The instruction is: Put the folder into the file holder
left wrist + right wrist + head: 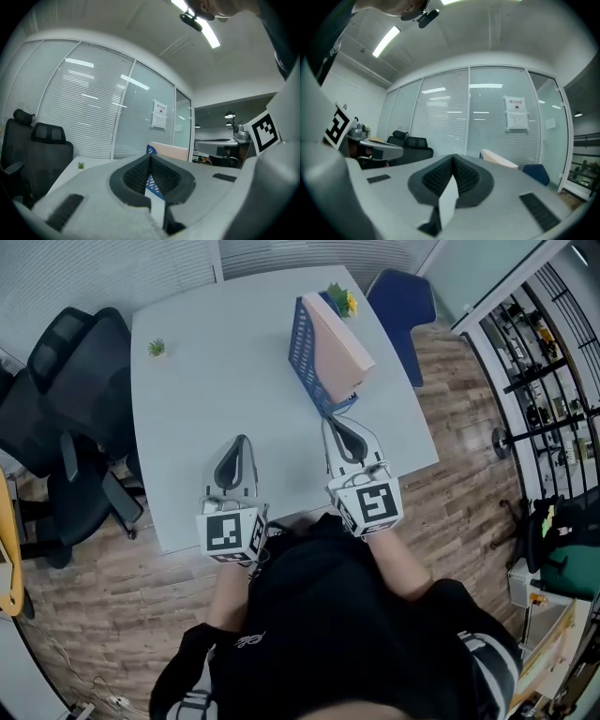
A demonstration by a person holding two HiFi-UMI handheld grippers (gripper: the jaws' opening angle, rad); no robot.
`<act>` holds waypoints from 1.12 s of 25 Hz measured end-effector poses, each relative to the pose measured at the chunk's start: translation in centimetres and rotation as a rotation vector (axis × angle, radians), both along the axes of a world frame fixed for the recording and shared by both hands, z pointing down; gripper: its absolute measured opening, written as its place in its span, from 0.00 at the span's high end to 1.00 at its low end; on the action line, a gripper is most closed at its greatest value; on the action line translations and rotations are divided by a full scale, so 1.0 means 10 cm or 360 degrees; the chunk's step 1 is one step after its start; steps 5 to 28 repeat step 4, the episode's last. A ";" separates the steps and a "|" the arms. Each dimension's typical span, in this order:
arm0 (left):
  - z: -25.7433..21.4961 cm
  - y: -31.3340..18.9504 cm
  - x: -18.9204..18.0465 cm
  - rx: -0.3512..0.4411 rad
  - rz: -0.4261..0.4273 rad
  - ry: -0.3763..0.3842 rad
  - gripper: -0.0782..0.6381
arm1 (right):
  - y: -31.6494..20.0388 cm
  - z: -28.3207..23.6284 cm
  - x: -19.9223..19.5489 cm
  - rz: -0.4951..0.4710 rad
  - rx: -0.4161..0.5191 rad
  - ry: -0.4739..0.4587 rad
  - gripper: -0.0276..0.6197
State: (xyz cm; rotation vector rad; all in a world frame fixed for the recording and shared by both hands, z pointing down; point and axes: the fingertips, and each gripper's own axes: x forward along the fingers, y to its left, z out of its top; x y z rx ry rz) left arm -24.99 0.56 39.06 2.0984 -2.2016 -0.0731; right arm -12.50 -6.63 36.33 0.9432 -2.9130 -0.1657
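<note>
1. Head view showed the pink folder standing tilted inside the blue file holder on the grey table.
2. Left gripper and right gripper were clenched on nothing.
3. Right gripper view caught only the folder's top edge; its jaws seemingly hid the holder.

1. Bright, even office light; the long white ceiling strip lamp blows out to glare.
2. Pale grey bench evenly lit, shadows faint and soft.
3. Lamp streaks reflect on the slatted glass wall.
4. Heavy fisheye bending; gripper views' corners go black.
5. Left hand-held gripper and right hand-held gripper sit close, slightly soft.
</note>
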 end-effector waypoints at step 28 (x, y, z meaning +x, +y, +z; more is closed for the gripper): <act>0.06 -0.04 0.02 -0.0016 0.0024 0.0011 0.89 | -0.01 0.03 -0.01 0.0014 -0.0016 -0.0003 0.95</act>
